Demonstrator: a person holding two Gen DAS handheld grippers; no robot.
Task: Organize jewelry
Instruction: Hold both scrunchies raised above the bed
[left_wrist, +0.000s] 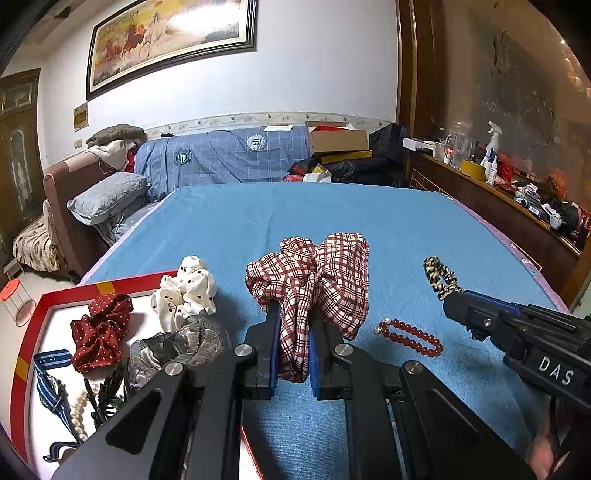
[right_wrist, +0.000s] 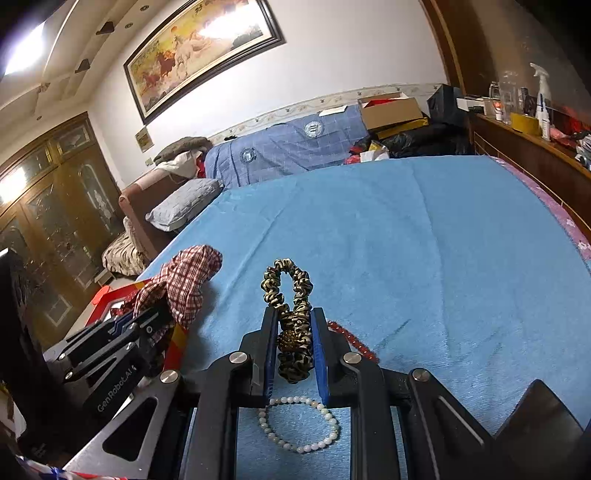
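Blue cloth (left_wrist: 332, 214) covers the big bed, and everything sits on it. At the near left lies a red and white box (left_wrist: 33, 332). It already has things in it: a dark red dotted scrunchie (left_wrist: 101, 328), a white dotted scrunchie (left_wrist: 186, 291) at its far edge, a grey scrunchie (left_wrist: 181, 345), a striped watch band (left_wrist: 50, 380) and some pearls (left_wrist: 79, 410).

The left gripper (left_wrist: 293, 332) is squeezed shut on a red checked scrunchie (left_wrist: 314, 280), held up just right of the box. It needs to go left over the box, get low, and then let go, so the soft cloth does not flop over the rim.

The right gripper (right_wrist: 295, 339) is squeezed shut on a thin leopard scrunchie (right_wrist: 290, 295), lifted off the bed. It should wait its turn, I think, so the two grippers do not bump over the box. They are near each other now.

Two small things lie on the blue cloth on the near right. A red bead bracelet (left_wrist: 412, 338) sits between the two grippers. A white bead bracelet (right_wrist: 301, 424) lies right under the right gripper. The grippers should stay high over them so nothing drags the beads away.
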